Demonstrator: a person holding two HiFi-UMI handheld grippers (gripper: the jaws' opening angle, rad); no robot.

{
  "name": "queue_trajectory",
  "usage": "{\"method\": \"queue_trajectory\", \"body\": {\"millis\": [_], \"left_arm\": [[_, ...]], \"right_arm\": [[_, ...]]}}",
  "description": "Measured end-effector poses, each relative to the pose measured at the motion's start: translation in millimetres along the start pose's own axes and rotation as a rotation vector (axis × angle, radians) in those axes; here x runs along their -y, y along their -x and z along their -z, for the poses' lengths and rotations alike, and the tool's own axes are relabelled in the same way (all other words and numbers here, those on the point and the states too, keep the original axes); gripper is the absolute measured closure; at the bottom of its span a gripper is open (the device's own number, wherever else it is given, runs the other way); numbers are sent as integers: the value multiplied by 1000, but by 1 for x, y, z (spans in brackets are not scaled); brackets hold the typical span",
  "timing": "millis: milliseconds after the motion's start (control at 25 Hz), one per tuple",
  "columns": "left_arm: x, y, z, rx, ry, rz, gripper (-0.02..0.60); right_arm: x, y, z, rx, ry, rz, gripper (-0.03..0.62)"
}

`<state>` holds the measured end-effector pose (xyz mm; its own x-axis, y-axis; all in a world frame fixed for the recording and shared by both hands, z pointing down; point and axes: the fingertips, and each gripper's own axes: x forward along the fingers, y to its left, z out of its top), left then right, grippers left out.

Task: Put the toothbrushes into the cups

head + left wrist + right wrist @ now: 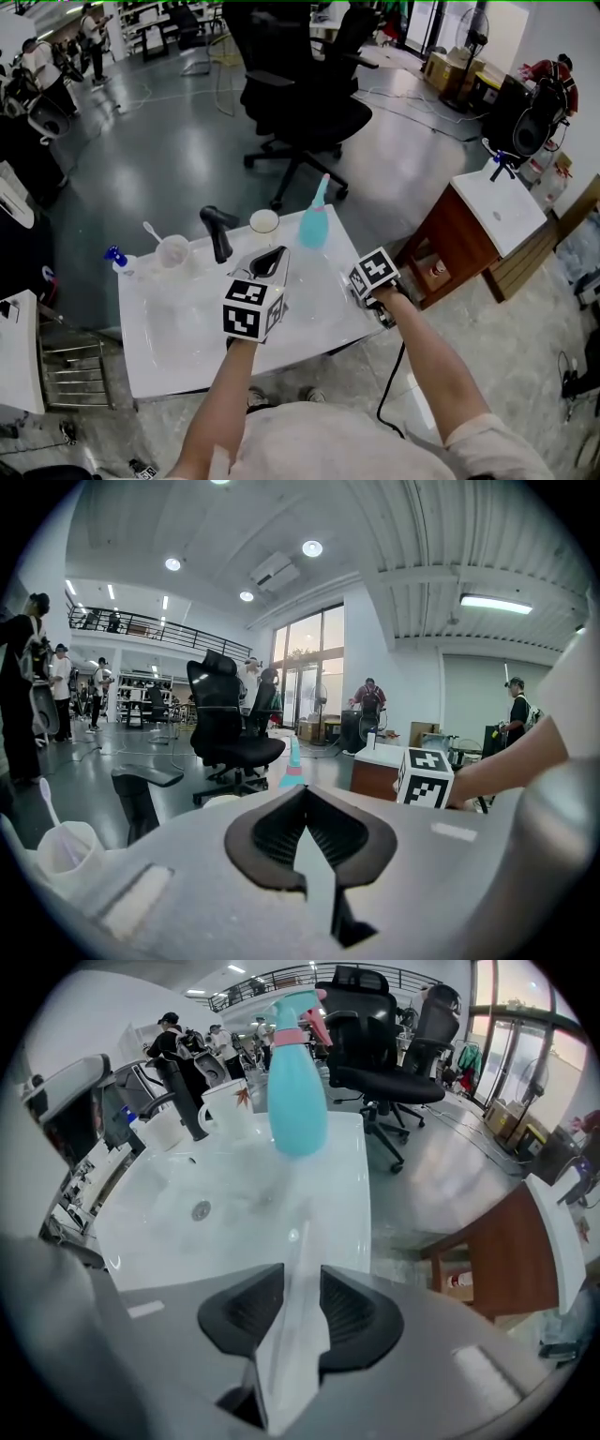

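White glossy sink top, rectangular with a shallow basin, is carrying every item listed.

Person's left gripper: the bare forearm is reaching straight out and the tool is pointing nearly level toward twelve o'clock. Its body is grey and moulded, and its black ribbed pads are pressing together on nothing.

Person's right gripper: the wrist is bending steeply down at the top's three o'clock edge. The jaws are standing partly apart astride a pale translucent slim toothbrush lying flat on the top. Whether the pads are touching it cannot be made out.

Clear plastic cup, at ten o'clock of the left gripper, is holding a white toothbrush that is leaning toward ten o'clock.

White cylindrical ceramic mug is standing at twelve o'clock, between a black matt faucet and a turquoise plastic spray bottle.
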<state>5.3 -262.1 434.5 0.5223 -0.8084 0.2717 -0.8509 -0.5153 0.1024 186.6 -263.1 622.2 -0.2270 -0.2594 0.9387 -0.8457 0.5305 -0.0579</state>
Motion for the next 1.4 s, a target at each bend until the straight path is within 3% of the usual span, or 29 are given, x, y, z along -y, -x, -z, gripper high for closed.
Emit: {"method": "queue_trajectory", "body": {"millis": [160,680,1000,1400], "left_arm": [[-1,2,-1,1,-1,6,575],[-15,13,-7,15,-5,1,577],[-28,22,-7,20,14,-11,575],[-55,37,-2,10,22,-31,576]], "right_arm": [[-2,-2,1,-29,-22,-9,545],[-8,-1,2,3,-68,-4,548],[-12,21,-17,100,-91,9,548],[-44,58,-76,295,-82,-17,548]]}}
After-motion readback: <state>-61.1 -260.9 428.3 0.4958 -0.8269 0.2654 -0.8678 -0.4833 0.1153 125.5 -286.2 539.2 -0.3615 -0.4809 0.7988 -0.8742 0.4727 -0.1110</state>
